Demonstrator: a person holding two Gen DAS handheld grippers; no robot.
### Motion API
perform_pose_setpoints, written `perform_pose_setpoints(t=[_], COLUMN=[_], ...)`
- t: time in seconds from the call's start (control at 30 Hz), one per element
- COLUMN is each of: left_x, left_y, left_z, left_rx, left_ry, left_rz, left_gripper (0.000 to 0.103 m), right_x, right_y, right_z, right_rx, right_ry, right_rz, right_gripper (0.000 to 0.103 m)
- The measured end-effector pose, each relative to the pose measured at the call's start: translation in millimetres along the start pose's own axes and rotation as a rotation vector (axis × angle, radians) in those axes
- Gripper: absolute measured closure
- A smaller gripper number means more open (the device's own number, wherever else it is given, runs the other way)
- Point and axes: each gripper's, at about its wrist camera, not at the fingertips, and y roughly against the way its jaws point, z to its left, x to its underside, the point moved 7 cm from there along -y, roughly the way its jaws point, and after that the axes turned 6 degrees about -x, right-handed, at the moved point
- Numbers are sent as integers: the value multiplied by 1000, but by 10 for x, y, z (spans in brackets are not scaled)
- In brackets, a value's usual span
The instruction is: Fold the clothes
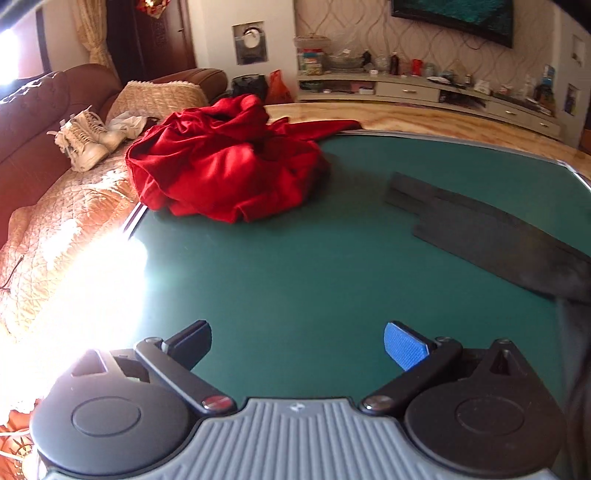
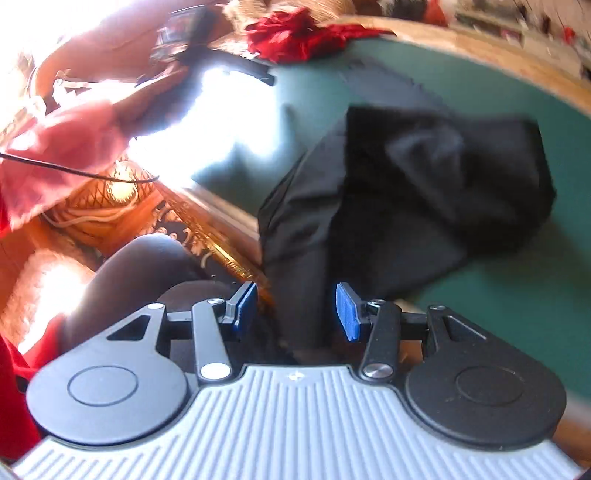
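A black garment (image 2: 424,177) lies bunched on the green table (image 2: 517,295), and one part of it hangs over the near edge. That hanging part runs down between the blue pads (image 2: 347,314) of my right gripper (image 2: 295,314), which stands open around it. In the left wrist view the same black garment (image 1: 498,236) lies flatter at the right. My left gripper (image 1: 301,345) is open and holds nothing, low over the bare green table (image 1: 332,277). A crumpled red garment (image 1: 221,166) sits at the far left corner, apart from both grippers. It also shows as red cloth (image 2: 291,33) at the top of the right wrist view.
A sofa with a quilted cover (image 1: 55,229) and white shoes (image 1: 88,140) is left of the table. A wooden rim (image 1: 443,118) borders the far side, with a cluttered cabinet (image 1: 424,88) behind. A pink sleeve (image 2: 66,147) and a knee (image 2: 140,266) show. Sun glare whitens the table's left edge.
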Motion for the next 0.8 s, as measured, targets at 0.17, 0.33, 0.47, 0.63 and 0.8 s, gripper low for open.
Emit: perform_pose_setpoints(t=[0.17, 0.33, 0.47, 0.63, 0.8], left_x=[499, 795, 952, 1056, 1053], left_y=[777, 1178, 1414, 1615, 1699], left_z=[-420, -696, -761, -772, -829], left_rx=[124, 164, 155, 152, 120], left_ry=[-92, -164, -220, -285, -321], left_rz=[-15, -12, -39, -88, -123], left_gripper=[0, 0, 0, 0, 0], right_x=[315, 307, -57, -585, -1271], right_y=[60, -192, -236, -234, -312], right_z=[82, -10, -3, 59, 325], right_rx=[146, 228, 137, -21, -210], right_ry=[65, 106, 59, -8, -35], right_rz=[-63, -54, -90, -135, -151], right_gripper=[49, 49, 90, 94, 100])
